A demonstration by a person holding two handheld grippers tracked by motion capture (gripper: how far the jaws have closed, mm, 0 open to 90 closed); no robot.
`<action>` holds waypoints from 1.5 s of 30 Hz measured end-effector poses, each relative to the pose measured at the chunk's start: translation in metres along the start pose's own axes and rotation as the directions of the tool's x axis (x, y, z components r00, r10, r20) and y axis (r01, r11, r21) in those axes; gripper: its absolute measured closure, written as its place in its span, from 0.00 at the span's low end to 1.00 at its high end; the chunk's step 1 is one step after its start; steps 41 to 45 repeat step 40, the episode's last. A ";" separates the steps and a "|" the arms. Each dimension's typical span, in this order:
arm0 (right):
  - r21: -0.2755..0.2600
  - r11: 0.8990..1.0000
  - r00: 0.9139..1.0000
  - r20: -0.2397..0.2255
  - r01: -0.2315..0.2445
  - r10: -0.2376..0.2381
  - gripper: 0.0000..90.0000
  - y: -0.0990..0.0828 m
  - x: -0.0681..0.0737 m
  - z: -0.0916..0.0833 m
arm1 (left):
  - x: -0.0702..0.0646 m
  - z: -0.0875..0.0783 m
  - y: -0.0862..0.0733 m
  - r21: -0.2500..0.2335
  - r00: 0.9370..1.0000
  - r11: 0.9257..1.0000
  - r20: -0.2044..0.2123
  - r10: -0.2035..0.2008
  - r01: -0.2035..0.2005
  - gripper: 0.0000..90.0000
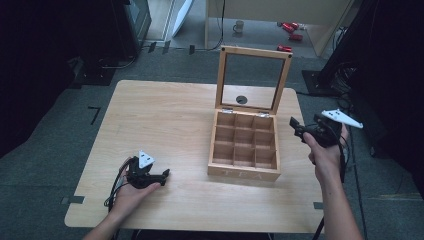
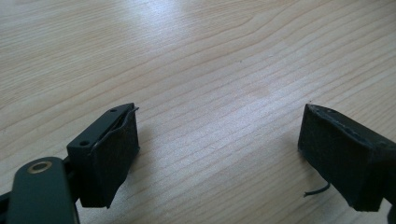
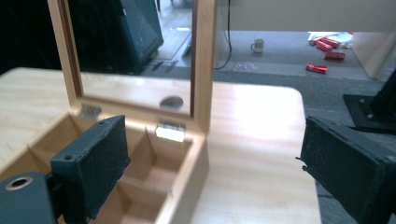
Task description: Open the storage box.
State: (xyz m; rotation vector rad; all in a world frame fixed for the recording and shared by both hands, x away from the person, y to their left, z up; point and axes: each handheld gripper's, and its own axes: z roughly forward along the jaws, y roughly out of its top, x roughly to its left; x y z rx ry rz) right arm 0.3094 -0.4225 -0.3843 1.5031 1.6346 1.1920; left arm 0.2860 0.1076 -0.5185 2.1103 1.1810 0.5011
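Observation:
A wooden tea box [image 1: 243,173] stands on the right half of the table [image 1: 165,115], its glass-paned lid [image 1: 254,52] raised upright at the back. Its compartments look empty. My right gripper [image 1: 297,127] hovers just right of the box near the table's right edge, open with nothing between its jaws. In the right gripper view the right gripper [image 3: 212,140] faces the box's back right corner [image 3: 189,182] and the lid frame [image 3: 204,60]. My left gripper [image 1: 164,175] rests low at the front left, open. In the left gripper view the left gripper [image 2: 219,135] straddles bare wood.
On the floor behind the table are a mug [image 1: 239,26] and some red cans [image 1: 290,27]. Dark equipment [image 1: 135,20] stands at the back left. A black stand base [image 1: 315,80] lies off the table's back right corner.

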 end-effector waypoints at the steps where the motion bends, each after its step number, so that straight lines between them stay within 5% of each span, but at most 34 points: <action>1: 0.002 1.000 1.000 0.002 0.006 -0.006 0.09 -0.006 0.000 -0.004 | 0.000 0.000 0.000 0.000 1.000 1.000 0.000 0.000 0.000 0.14; 8: 0.036 0.999 1.000 -0.003 0.021 -0.021 0.08 -0.043 0.005 -0.023 | 0.000 0.000 0.000 0.000 1.000 1.000 0.000 -0.001 0.001 0.14; 11: 0.059 0.998 0.999 -0.033 -0.001 0.003 0.09 -0.062 0.009 -0.033 | 0.000 0.000 0.000 0.001 1.000 1.000 0.000 0.000 0.000 0.14; 24: 0.132 0.990 0.999 -0.019 -0.041 0.044 0.09 -0.116 0.013 -0.052 | 0.000 0.000 0.000 0.001 1.000 1.000 -0.001 -0.001 0.001 0.14; 31: 0.260 0.966 0.999 0.040 0.005 -0.016 0.09 -0.149 0.015 -0.039 | 0.000 0.000 0.000 0.001 1.000 1.000 -0.001 -0.002 0.002 0.14; 40: 0.342 0.938 0.991 0.091 0.060 -0.097 0.09 -0.164 0.018 -0.029 | 0.001 0.001 0.001 0.001 1.000 1.000 -0.016 -0.016 0.017 0.14; 45: 0.342 0.938 0.991 0.091 0.060 -0.097 0.09 -0.164 0.018 -0.029 | 0.001 0.001 0.001 0.001 1.000 1.000 -0.016 -0.016 0.017 0.14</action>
